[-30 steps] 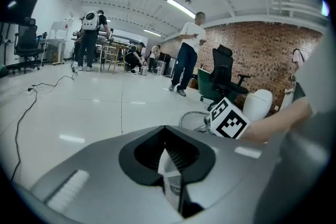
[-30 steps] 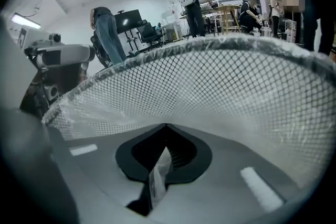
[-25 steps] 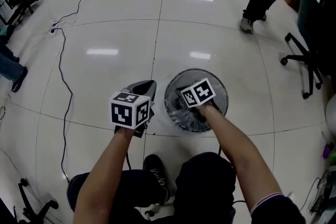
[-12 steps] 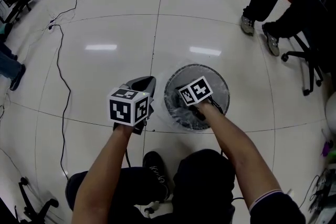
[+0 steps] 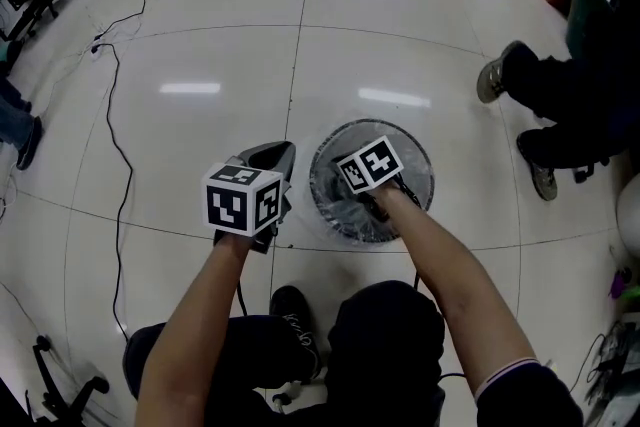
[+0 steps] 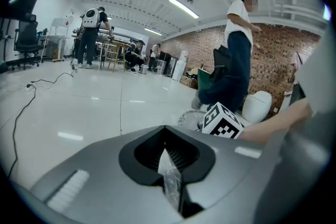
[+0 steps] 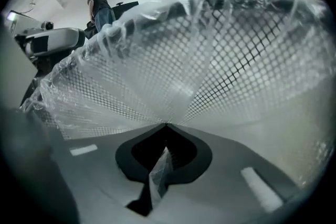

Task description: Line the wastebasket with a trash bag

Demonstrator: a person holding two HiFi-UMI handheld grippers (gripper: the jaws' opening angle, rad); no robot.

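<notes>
The right gripper [image 7: 166,124] is clenched. Its tips sit inside the wastebasket [image 7: 252,60], at the spot where the folds of the clear trash bag [image 7: 157,76] run together, and a thin strip of film shows in the seam between the jaws. The bag spreads from there over the black mesh wall and up over the rim.

The left gripper [image 6: 164,126] is clenched too, with a crinkled scrap of clear film caught in its seam. Whether that scrap joins the bag cannot be told. This gripper is outside the basket, just beside its left rim, over bare floor [image 5: 200,45].

The head view shows the layout that the gripper views lack. The round basket stands on the glossy floor in front of the person's knees, the right forearm [image 5: 450,285] reaches down into it, and film hangs outside the rim. A black cable [image 5: 115,145] trails across the tiles to the left.

The left gripper view shows the room at eye level, with a bystander [image 6: 239,50] standing beyond the basket before a brick wall [image 6: 273,55].
</notes>
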